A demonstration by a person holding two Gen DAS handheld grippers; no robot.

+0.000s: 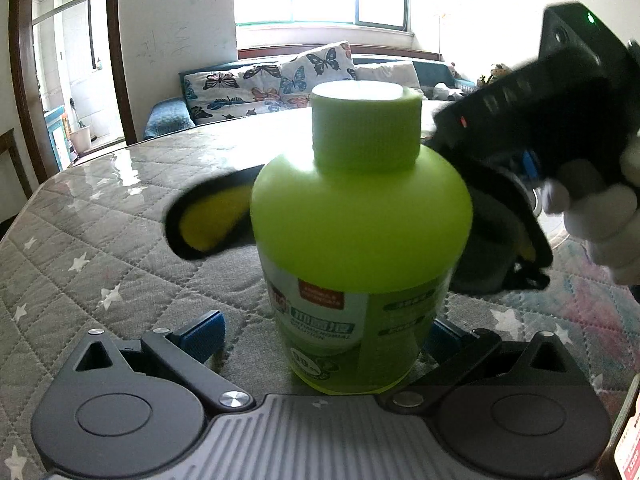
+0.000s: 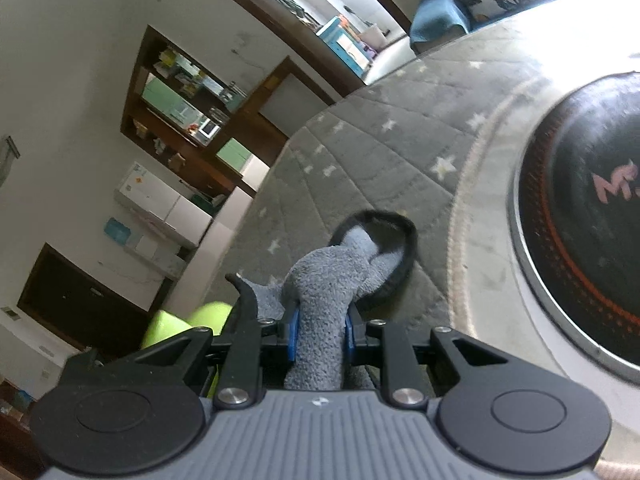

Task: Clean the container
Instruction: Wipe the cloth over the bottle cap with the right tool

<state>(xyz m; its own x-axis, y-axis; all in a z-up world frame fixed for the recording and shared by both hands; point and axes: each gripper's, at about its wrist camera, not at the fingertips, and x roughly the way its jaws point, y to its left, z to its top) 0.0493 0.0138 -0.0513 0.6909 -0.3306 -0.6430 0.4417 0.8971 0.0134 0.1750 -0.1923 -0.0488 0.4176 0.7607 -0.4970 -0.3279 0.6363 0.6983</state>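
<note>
Standing upright on the quilted grey table cover (image 1: 100,240) is the green bottle (image 1: 360,216), cap (image 1: 366,128) uppermost, long axis vertical; this is taken as the container to be cleaned.

Left gripper (image 1: 320,340): jaws set wide, one blue pad (image 1: 202,334) seen well clear of the bottle's left side, the other mostly hidden behind its lower body. Contact cannot be confirmed; the bottle is bracketed, not visibly pinched.

Right gripper (image 2: 320,336): jaws drawn narrow and clamped on a grey cleaning cloth (image 2: 328,280) with a black-edged border. In the left wrist view it is seen up and to the right of the bottle, held by a white-gloved hand (image 1: 600,216), with the cloth (image 1: 208,216) draped around the far side of the bottle's shoulder, its yellow face showing.

Governing relation: the bottle lies directly between the left jaws, so the left hand is nearer for steadying; the cloth lies behind the shoulder, apparently touching. Wiping is judged to be in hand, around the vertical axis.

Also noted: round dark tray (image 2: 592,224) on the table, well apart.
</note>
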